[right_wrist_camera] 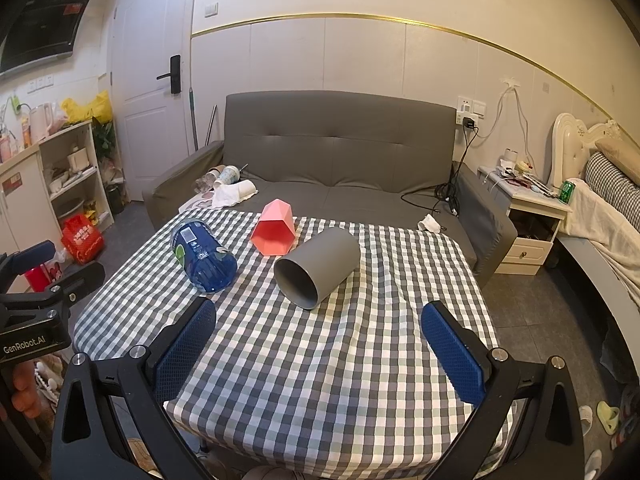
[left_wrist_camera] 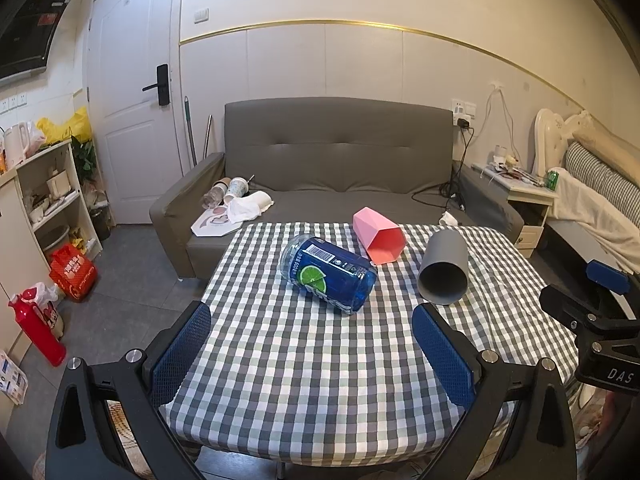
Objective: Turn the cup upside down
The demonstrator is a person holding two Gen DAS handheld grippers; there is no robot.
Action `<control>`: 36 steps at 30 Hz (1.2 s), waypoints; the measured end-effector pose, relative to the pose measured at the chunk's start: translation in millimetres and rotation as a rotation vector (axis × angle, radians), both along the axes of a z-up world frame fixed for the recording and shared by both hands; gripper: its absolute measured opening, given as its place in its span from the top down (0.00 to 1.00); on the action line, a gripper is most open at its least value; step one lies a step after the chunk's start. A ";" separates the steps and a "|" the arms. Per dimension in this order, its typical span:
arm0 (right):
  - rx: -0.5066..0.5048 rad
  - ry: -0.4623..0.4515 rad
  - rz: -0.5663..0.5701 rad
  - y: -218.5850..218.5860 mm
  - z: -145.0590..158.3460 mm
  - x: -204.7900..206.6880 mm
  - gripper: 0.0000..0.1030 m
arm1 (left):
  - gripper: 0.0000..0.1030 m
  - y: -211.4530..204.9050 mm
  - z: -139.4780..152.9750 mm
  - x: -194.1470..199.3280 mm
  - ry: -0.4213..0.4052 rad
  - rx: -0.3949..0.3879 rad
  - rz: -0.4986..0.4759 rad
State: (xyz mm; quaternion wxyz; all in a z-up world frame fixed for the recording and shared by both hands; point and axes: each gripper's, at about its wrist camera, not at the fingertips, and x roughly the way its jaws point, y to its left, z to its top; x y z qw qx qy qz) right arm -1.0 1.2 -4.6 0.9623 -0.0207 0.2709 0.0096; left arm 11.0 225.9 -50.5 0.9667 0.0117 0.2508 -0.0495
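Three cups lie on their sides on the checked table (left_wrist_camera: 304,380) (right_wrist_camera: 344,364). A blue clear cup (left_wrist_camera: 330,274) (right_wrist_camera: 204,256) lies left, a pink faceted cup (left_wrist_camera: 380,240) (right_wrist_camera: 275,227) behind, and a grey cylinder cup (left_wrist_camera: 443,267) (right_wrist_camera: 318,266) right, its mouth toward me. My left gripper (left_wrist_camera: 316,320) is open and empty over the table's near part, short of the blue cup. My right gripper (right_wrist_camera: 320,316) is open and empty, just short of the grey cup's mouth.
A grey sofa (left_wrist_camera: 336,152) (right_wrist_camera: 340,148) stands behind the table with paper cups and cloth on its left seat. A shelf and red bags (left_wrist_camera: 74,272) stand at the left. A nightstand (right_wrist_camera: 528,208) and bed stand at the right.
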 end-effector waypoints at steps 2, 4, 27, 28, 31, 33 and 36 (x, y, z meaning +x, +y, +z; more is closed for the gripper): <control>-0.001 0.000 0.001 0.8 0.1 -1.7 0.00 | 0.00 0.1 -0.1 -0.1 0.000 -0.001 -0.001; -0.002 0.003 0.001 2.2 -3.9 1.7 0.00 | 0.00 2.7 -1.4 -0.7 0.003 -0.001 -0.001; -0.009 0.060 0.046 17.4 -1.2 65.5 0.00 | 0.00 22.9 -3.8 61.7 0.081 -0.039 0.044; -0.013 0.063 0.053 19.0 -0.1 73.1 0.00 | 0.00 23.7 -3.0 68.6 0.081 -0.029 0.047; -0.010 0.079 0.084 26.1 4.3 105.8 0.00 | 0.00 28.2 -1.0 91.0 0.082 -0.018 0.055; -0.013 0.113 0.100 32.8 6.0 132.9 0.00 | 0.00 31.7 -2.4 107.5 0.097 -0.023 0.060; -0.018 0.166 0.111 42.3 5.0 172.6 0.00 | 0.00 36.2 -6.1 128.9 0.110 -0.031 0.078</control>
